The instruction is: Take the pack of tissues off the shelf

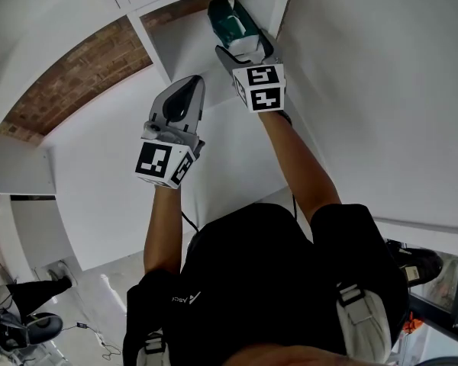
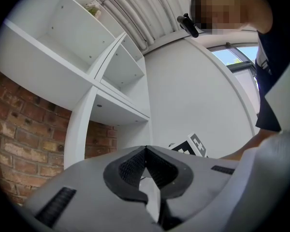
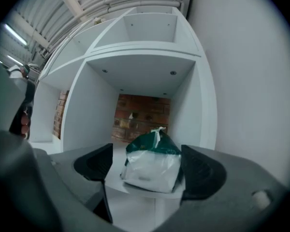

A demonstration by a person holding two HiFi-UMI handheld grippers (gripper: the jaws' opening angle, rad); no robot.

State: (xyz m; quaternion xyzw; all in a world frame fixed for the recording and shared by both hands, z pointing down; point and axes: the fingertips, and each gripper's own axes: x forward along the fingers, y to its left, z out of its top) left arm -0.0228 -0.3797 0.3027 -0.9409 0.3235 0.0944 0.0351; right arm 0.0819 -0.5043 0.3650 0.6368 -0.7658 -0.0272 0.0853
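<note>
The pack of tissues (image 1: pixel 233 21), white wrap with a dark green top, sits at the front edge of a cubby in the white shelf (image 1: pixel 175 48). My right gripper (image 1: pixel 244 49) is held at the pack. In the right gripper view the pack (image 3: pixel 152 166) stands between the wide-apart jaws of the right gripper (image 3: pixel 147 169); a gap shows at the left pad (image 3: pixel 94 164), and the right pad (image 3: pixel 200 170) is close beside it. My left gripper (image 1: pixel 191 86) hangs lower left of the pack with its jaws together, empty, and shows shut (image 2: pixel 145 151) in its own view.
Behind the shelf's open cubbies is a red brick wall (image 1: pixel 69 75). A tall white panel (image 1: pixel 382 90) flanks the shelf on the right. The shelf's cubbies (image 3: pixel 135 47) above the pack hold nothing. A cable and someone's shoe (image 1: pixel 38 326) lie on the floor at lower left.
</note>
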